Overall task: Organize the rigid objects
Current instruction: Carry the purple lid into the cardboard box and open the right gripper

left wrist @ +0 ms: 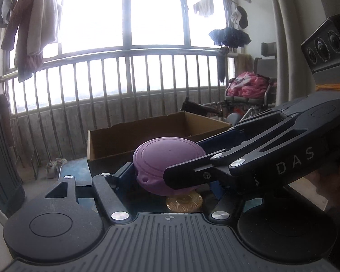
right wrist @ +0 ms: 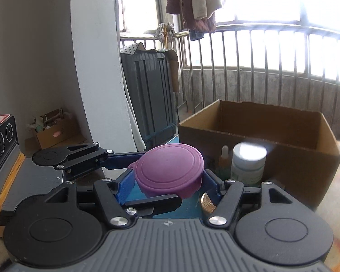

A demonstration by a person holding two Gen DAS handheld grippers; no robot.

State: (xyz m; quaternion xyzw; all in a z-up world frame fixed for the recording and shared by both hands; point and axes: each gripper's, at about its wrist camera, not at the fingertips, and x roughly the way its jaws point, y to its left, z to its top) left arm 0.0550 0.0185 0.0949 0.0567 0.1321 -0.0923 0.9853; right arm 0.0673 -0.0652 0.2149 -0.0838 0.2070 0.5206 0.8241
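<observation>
A round purple container [left wrist: 165, 161] sits between the blue fingers of both grippers, above a blue table. My left gripper [left wrist: 167, 176] has a finger [left wrist: 122, 174] against its left side; my right gripper reaches in from the right and clamps it too. In the right wrist view the purple container [right wrist: 170, 170] is held between my right gripper's [right wrist: 167, 181] blue fingers [right wrist: 124, 185], with the left gripper coming in from the left. A gold disc [left wrist: 184, 200] lies under the container. An open cardboard box [right wrist: 260, 131] stands behind.
A white bottle [right wrist: 248, 161] and a small dropper bottle [right wrist: 224, 161] stand in front of the box. A dark cabinet [right wrist: 149, 95] and balcony railing [left wrist: 124, 86] lie beyond. A wheelchair with pink cloth [left wrist: 249, 88] stands far right.
</observation>
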